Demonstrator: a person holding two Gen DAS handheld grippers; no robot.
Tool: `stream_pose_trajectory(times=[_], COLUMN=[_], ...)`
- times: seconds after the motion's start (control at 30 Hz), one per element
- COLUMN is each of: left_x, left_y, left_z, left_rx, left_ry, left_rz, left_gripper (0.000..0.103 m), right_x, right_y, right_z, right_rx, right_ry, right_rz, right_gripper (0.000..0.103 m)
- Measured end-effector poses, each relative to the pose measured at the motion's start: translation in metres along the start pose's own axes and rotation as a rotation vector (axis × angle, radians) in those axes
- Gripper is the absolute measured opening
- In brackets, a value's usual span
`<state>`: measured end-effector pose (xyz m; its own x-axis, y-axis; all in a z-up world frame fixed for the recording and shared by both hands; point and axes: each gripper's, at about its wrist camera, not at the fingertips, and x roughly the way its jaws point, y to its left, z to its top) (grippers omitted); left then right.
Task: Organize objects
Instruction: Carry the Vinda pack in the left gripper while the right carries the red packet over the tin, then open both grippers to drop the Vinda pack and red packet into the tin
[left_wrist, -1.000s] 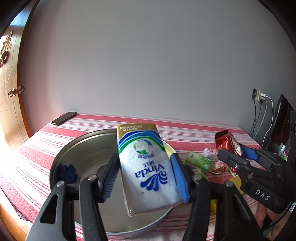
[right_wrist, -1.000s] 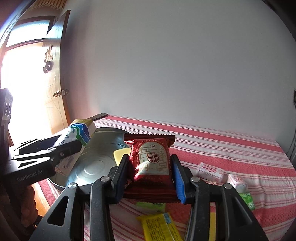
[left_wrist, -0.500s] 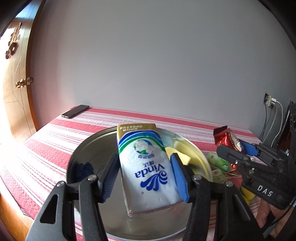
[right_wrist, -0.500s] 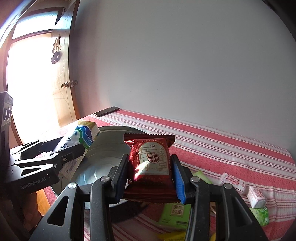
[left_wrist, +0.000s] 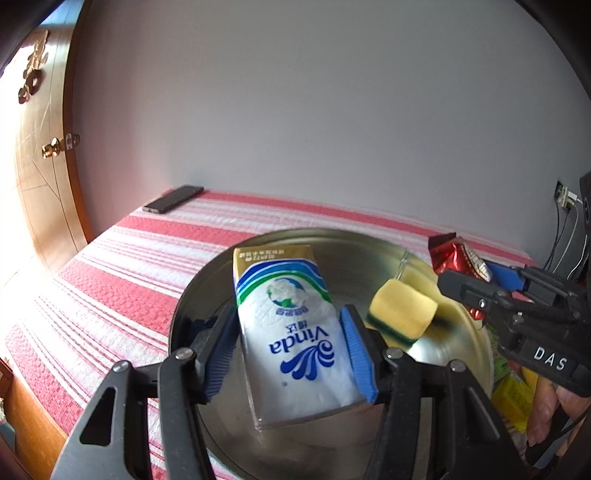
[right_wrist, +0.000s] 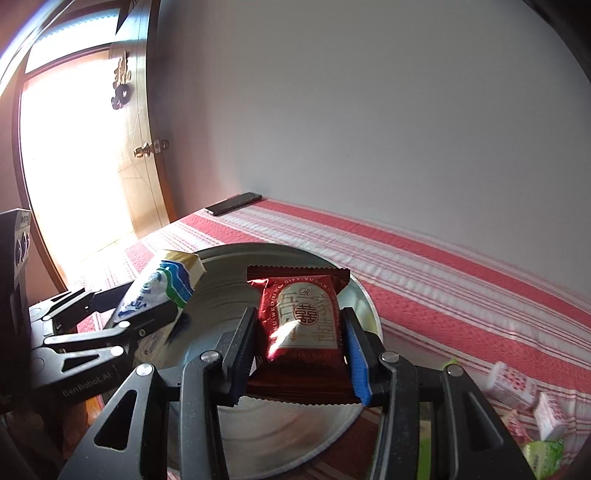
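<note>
White-and-blue Vinda tissue pack (left_wrist: 295, 332) clamped by left gripper (left_wrist: 290, 354), long axis along fingers; red foil snack packet (right_wrist: 301, 325) clamped by right gripper (right_wrist: 301, 354); round metal basin (left_wrist: 207, 291) directly below both fingertips; left judged nearer basin centre.

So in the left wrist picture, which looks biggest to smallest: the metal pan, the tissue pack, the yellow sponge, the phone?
1. metal pan
2. tissue pack, though it sits nearest the camera
3. yellow sponge
4. phone, though it lies farthest away
</note>
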<state>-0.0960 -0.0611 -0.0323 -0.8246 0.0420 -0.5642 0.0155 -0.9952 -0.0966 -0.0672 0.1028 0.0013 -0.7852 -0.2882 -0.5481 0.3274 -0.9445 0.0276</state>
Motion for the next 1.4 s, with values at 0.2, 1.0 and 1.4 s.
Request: stream_pose_trajectory(times=[0.2,1.0,1.4], left_x=[0.014,0.032,0.025], left_y=[0.006,0.013,0.010], left_z=[0.001,0.004,0.003], left_rx=[0.009,0.035,0.028], left_ry=[0.040,0.099,0.093], left_rz=[0.018,0.062,0.064], left_gripper=[0.056,0.057,0.072], right_x=[0.026,0.064,0.059], right_y=[0.012,0.016,0.016], right_z=[0.010,0.012,0.010], right_rx=[-0.015,-0.032,-0.029], right_ry=[0.052,0.181,0.174], right_rz=[0.022,0.006,0.010], right_gripper=[0.047,0.047,0.052])
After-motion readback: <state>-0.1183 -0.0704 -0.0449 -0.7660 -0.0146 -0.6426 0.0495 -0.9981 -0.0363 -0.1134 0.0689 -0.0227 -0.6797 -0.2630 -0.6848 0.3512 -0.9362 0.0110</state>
